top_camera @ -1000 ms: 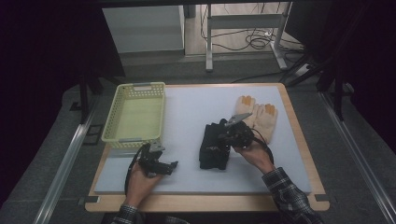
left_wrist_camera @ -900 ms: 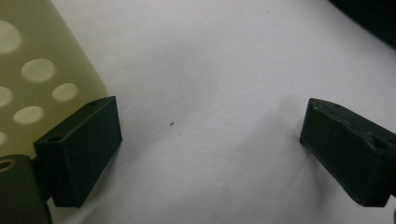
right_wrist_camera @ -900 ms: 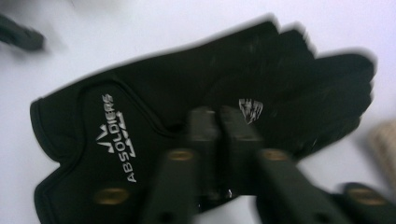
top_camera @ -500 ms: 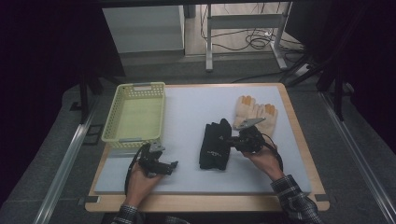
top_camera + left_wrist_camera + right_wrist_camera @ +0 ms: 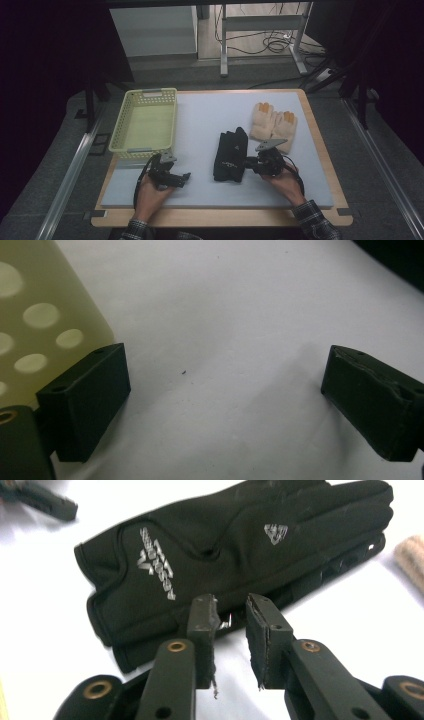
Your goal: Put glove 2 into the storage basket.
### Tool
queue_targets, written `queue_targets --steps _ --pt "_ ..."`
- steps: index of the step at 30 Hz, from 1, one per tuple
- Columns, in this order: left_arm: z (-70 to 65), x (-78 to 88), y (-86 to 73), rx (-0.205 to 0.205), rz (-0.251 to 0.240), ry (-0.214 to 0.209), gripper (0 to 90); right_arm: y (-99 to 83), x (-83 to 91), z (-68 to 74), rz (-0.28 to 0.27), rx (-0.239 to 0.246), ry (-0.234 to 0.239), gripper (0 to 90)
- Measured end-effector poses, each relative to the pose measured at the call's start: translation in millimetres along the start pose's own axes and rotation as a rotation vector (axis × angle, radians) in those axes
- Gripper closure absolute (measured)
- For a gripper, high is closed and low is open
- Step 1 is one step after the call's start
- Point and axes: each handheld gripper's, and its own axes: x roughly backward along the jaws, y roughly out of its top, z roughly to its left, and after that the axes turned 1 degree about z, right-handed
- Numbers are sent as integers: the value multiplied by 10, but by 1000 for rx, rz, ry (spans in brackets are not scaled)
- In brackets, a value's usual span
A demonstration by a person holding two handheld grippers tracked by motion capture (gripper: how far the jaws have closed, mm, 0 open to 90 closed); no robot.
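A lab-like recording room is showing here: a wooden-edged work table with a white mat is standing on grey carpet, dark curtains are hanging around it, and black cables are lying beside grey metal stand legs.

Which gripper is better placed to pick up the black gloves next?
Right. The right gripper sits at the edge of the black fabric gloves, its jaws slightly apart and just opening, nothing between them. The left gripper rests open beside the pale yellow plastic basket, farther off.
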Motion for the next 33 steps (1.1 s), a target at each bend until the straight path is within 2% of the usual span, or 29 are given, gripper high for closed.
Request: queue_targets --steps 4,7,11,14,15,19,25,33 --pt "0 0 0 0 0 0 56 -95 11 9 7 -8 1 809" --pt "0 0 0 0 0 0 56 -144 -5 7 7 -20 5 823" --pt "0 0 0 -1 0 1 56 -127 -32 -15 -6 -35 -9 793" --pt "0 0 0 0 0 0 56 -99 -59 -28 6 -30 -8 839" --pt "0 0 0 0 0 0 56 -108 -90 -7 23 -12 6 855" --pt "1 0 0 -1 1 0 56 -137 -132 57 29 6 8 860" --pt "0 0 0 0 0 0 56 -142 -192 110 14 -7 38 857" --pt "1 0 0 -1 0 0 56 -69 -306 208 2 9 57 853"
